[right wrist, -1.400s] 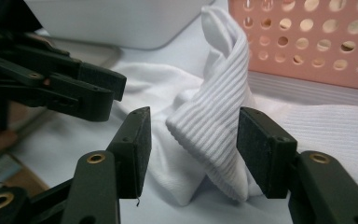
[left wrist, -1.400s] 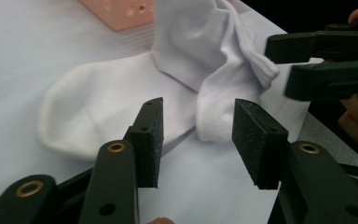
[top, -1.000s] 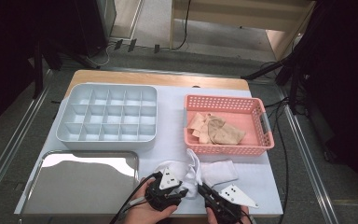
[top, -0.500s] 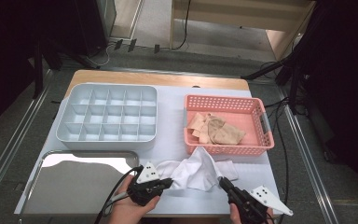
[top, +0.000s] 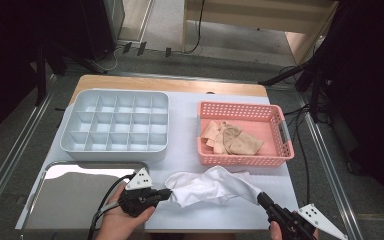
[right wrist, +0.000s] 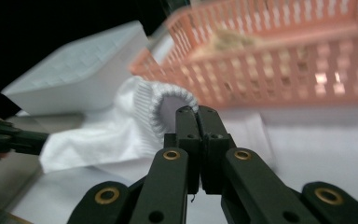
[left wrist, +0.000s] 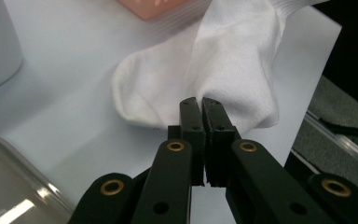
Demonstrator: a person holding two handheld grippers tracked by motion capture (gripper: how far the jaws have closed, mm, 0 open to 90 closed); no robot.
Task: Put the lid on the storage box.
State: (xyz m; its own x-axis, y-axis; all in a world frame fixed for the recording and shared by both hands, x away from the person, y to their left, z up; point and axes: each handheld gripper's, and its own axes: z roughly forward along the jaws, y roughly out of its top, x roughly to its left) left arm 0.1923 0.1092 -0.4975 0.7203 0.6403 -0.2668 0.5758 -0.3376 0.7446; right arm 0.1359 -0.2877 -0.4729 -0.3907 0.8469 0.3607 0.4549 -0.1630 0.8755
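A white sock [top: 212, 186] hangs stretched between my two grippers near the front edge of the white mat [top: 182, 130]. My left gripper [top: 166, 193] is shut on the sock's foot end [left wrist: 223, 60], with its jaws [left wrist: 200, 101] pinching the fabric. On the right, my right gripper [top: 261, 198] is shut on the ribbed cuff [right wrist: 168, 100], the cloth nipped between its tips [right wrist: 197, 111]. The left gripper [right wrist: 9, 137] also appears far off in the right gripper view.
A pink basket [top: 285, 150] with beige socks [top: 232, 140] sits just behind the white sock. A grey compartment box [top: 115, 150] stands at the back left. A shiny metal tray [top: 70, 200] lies front left, beside the left hand.
The two grippers have drawn apart, left one leftward and right one rightward. The sock went from a bunched heap to a stretched length, raised a little off the mat.
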